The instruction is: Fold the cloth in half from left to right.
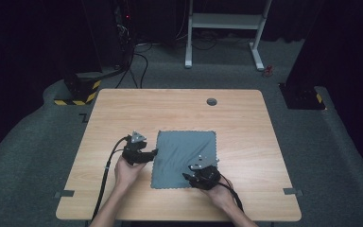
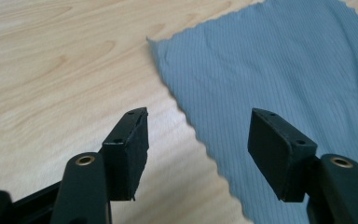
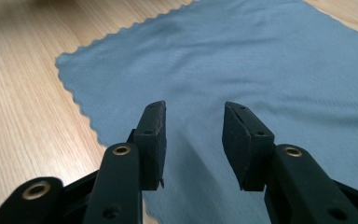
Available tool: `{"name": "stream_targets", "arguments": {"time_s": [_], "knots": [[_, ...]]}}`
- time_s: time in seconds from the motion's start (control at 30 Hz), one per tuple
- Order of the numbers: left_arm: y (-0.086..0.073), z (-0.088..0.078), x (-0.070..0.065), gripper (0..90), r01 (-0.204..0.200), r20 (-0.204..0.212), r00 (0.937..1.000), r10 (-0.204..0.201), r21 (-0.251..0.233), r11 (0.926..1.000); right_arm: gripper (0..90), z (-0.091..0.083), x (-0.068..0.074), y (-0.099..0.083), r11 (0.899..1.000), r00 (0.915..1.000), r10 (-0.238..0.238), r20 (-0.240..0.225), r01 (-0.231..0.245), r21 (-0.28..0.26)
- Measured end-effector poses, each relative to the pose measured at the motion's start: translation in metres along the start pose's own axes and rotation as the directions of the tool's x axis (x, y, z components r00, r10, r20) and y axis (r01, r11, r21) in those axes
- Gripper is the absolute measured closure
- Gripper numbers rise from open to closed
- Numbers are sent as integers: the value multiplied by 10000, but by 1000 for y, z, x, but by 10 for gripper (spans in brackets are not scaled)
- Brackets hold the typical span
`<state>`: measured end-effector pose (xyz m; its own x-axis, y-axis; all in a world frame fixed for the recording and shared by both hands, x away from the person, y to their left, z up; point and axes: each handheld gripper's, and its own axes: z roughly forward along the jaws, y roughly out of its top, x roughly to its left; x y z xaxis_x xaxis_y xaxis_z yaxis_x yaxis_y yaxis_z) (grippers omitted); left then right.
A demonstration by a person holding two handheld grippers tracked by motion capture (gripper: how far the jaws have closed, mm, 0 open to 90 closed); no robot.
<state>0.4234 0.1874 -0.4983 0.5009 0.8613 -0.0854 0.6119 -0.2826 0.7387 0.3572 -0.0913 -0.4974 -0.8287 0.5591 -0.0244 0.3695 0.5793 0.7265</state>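
Observation:
A grey-blue cloth [image 1: 184, 156] with zigzag edges lies flat on the wooden table [image 1: 123, 109]. My left gripper [image 1: 153, 152] sits at the cloth's left edge. In the left gripper view the left gripper [image 2: 198, 140] is open, with one jaw over bare wood, the other over the cloth [image 2: 284, 60], and the edge between them. My right gripper [image 1: 186, 176] hovers at the cloth's near right corner. In the right gripper view the right gripper [image 3: 193, 140] is open just above the cloth [image 3: 237, 60], and nothing is pinched.
A small round grommet [image 1: 211, 101] sits near the table's far edge. Behind the table stand a white desk frame [image 1: 227, 21] and a black post with a yellow-striped base [image 1: 80, 90]. Cables run over the grey floor.

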Motion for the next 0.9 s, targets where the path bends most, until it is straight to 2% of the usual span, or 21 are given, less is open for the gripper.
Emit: {"name": "stream_targets", "arguments": {"time_s": [0.13,0.17,0.23,0.37,0.47,0.57,0.67,0.77,0.9], "knots": [[11,11,4,382,-113,-116,9999,114,110,9999,612,11,9,11,10000,9994,10,-342,-12,-51],[12,14,4,387,-64,-162,9998,63,-36,10000,617,13,11,13,10000,9991,-77,-416,75,-45],[17,19,7,392,-103,-174,9998,104,80,9999,630,19,20,16,9993,9976,-367,-595,367,-8],[25,31,10,407,19,-382,9993,-17,61,10000,642,33,37,24,9956,9897,-925,-1093,934,36],[29,39,13,413,212,-509,9985,-217,-112,9997,639,43,51,32,9935,9846,-1128,-1335,1142,26],[31,46,16,411,218,-563,9982,-213,73,9997,639,53,64,38,9905,9788,-1351,-1537,1374,44],[34,54,18,407,78,-794,9968,-54,293,9995,636,59,72,40,9870,9748,-1550,-1603,1597,164],[35,60,22,405,568,-699,9960,-564,38,9984,626,63,76,41,9858,9726,-1630,-1657,1675,132],[34,66,26,410,752,-810,9939,-742,96,9971,614,66,81,41,9834,9729,-1761,-1496,1806,170]]}}
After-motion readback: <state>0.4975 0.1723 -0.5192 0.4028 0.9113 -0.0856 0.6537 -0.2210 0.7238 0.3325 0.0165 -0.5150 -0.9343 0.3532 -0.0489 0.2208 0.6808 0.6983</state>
